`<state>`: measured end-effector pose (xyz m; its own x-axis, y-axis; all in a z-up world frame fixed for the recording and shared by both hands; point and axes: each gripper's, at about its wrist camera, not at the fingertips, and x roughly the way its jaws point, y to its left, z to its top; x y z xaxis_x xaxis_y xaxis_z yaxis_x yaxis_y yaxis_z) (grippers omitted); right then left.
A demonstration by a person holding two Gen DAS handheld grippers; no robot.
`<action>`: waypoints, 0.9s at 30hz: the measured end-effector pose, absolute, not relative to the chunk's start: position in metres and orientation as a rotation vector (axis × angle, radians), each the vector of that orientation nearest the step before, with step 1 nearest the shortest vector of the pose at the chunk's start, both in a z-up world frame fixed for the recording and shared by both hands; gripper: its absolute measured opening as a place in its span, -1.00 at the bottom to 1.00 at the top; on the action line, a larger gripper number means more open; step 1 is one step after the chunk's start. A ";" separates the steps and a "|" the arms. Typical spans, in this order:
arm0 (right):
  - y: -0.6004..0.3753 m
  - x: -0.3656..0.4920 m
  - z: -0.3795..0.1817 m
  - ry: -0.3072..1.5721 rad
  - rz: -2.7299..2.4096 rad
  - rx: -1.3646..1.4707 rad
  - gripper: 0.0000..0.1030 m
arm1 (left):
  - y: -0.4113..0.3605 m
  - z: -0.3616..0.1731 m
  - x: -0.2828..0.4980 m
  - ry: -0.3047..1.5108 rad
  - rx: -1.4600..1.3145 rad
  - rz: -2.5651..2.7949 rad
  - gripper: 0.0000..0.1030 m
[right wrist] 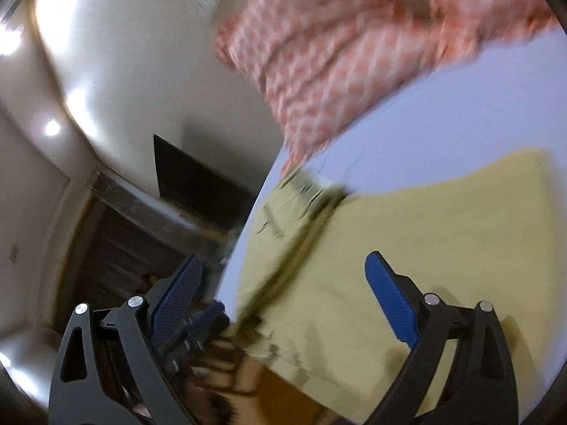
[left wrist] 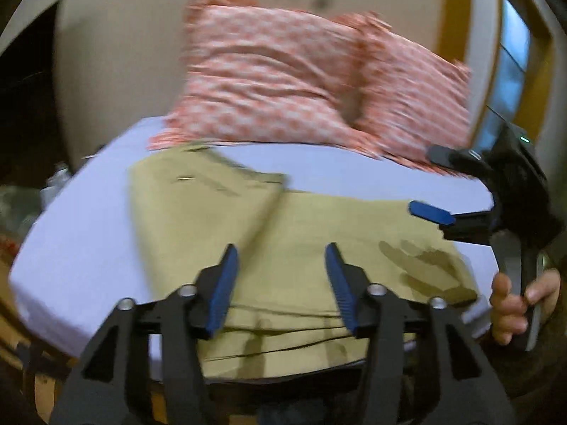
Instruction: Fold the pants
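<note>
Pale lavender bed sheet (left wrist: 88, 219) across the middle of the left wrist view, curving to the right edge of the right wrist view. Two orange-and-white patterned pillows (left wrist: 269, 74) propped at upper centre, blurred. Khaki pants (left wrist: 304, 226) laid flat on the sheet at centre, partly folded, layered edges stacked toward the bottom of the frame; lower right in the right wrist view (right wrist: 407, 233). Left gripper (left wrist: 280, 265) at bottom centre, above the pants, blue pads spread apart, nothing between them. Right gripper (right wrist: 283, 276) likewise spread wide and empty; at right edge of the left view, held by a hand (left wrist: 514, 304).
</note>
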<state>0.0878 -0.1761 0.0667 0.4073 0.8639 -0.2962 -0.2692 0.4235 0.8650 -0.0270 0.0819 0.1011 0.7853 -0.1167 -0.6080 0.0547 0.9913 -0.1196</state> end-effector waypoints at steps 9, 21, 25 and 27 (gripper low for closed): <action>-0.073 0.200 0.044 1.098 0.582 0.783 0.59 | 0.141 0.101 -0.056 0.620 -0.170 0.000 0.40; -0.050 0.213 0.022 1.055 0.595 0.721 -0.63 | 0.182 0.080 -0.060 0.649 -0.274 0.042 0.43; -0.066 0.205 0.054 0.906 0.690 0.821 -0.66 | 0.178 0.081 -0.059 0.648 -0.266 0.045 0.43; -0.075 0.196 0.073 0.830 0.710 0.828 -0.67 | 0.177 0.082 -0.059 0.641 -0.262 0.048 0.43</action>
